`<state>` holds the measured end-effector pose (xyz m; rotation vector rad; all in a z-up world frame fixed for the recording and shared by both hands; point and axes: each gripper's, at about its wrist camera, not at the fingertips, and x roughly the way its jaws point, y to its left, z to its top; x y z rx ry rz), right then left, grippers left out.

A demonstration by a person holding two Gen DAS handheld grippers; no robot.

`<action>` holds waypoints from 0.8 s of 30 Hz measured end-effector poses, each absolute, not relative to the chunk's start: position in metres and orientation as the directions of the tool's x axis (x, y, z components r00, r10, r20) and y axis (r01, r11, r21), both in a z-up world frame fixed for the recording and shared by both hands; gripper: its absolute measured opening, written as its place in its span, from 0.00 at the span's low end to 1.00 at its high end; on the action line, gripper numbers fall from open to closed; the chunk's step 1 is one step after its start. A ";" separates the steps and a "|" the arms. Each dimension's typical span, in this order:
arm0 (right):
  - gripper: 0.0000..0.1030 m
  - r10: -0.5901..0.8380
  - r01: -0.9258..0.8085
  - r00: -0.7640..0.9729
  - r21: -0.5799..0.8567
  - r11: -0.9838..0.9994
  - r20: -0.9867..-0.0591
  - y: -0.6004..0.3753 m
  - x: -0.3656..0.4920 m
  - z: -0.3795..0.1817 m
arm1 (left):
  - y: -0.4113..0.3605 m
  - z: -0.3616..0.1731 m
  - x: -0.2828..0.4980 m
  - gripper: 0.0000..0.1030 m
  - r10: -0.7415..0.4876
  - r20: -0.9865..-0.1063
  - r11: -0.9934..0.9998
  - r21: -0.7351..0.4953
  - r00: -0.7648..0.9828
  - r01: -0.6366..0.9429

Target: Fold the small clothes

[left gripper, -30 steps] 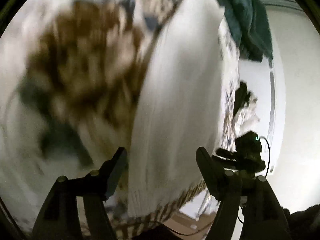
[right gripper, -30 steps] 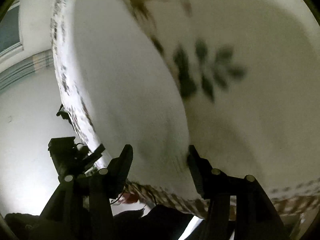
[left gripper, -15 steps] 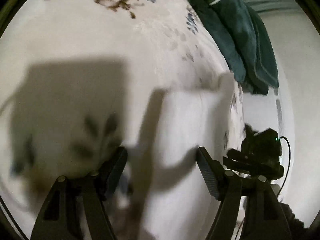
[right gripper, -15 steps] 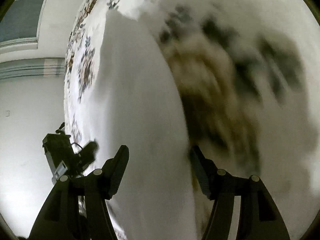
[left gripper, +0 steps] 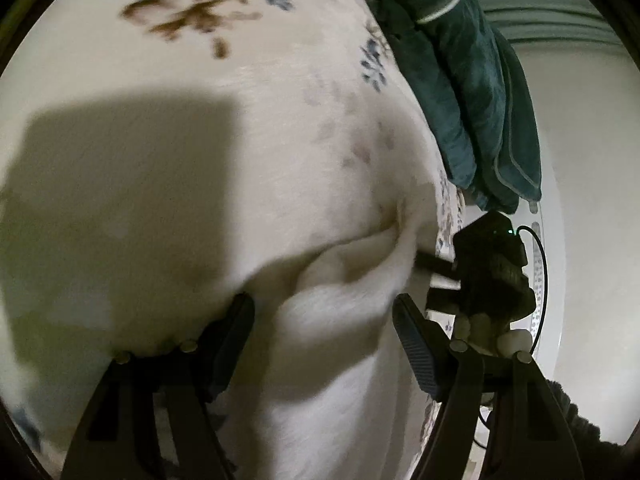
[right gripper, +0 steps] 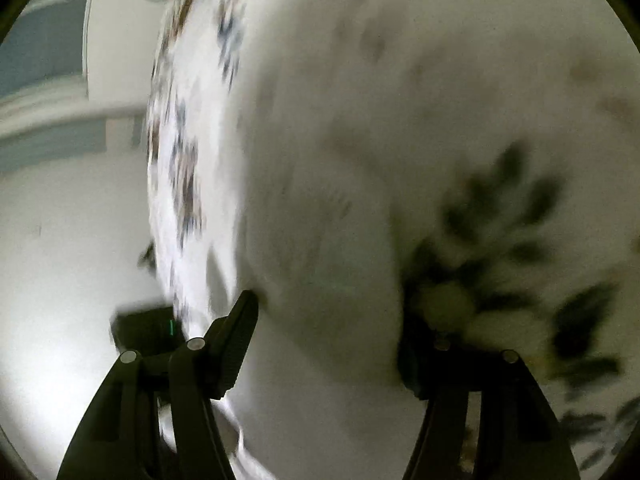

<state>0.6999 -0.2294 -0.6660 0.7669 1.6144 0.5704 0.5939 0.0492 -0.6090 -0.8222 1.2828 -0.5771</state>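
Cloth is filling both wrist views: a white knitted garment (left gripper: 340,312) is lying bunched on a cream floral bedcover (left gripper: 240,120), and no box or basket is showing in either view. In the left wrist view the garment is sitting near the right edge of the bed, its soft fold rising between the two black fingers of the left gripper (left gripper: 322,320). Those fingers are standing well apart, one on each side of the fold, and whether their ribbed pads are pressing on the cloth cannot be told. A folded dark teal blanket (left gripper: 472,80), plush with a pale piped border, is lying at the far right edge of the bed. Just right of the garment, the right gripper (left gripper: 436,276) is reaching in, its dark body with a small green light partly hiding a person's fingers (left gripper: 516,340) below it.

The right wrist view is blurring heavily. The right gripper (right gripper: 328,320) is holding its jaws spread with the white garment (right gripper: 320,260) between them; its right finger is sinking against the dark leaf print of the bedcover (right gripper: 500,100) and is hard to make out, so contact cannot be judged. At the lower left, the left gripper's body (right gripper: 148,328) is showing only as a dark block with a green light, cut off by the garment's edge.
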 end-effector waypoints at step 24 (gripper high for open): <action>0.68 0.688 0.239 -0.385 0.654 0.718 -0.615 -0.199 0.443 -0.590 | 0.061 -0.590 0.537 0.68 -0.712 -0.693 0.694 -0.719 0.119 -0.035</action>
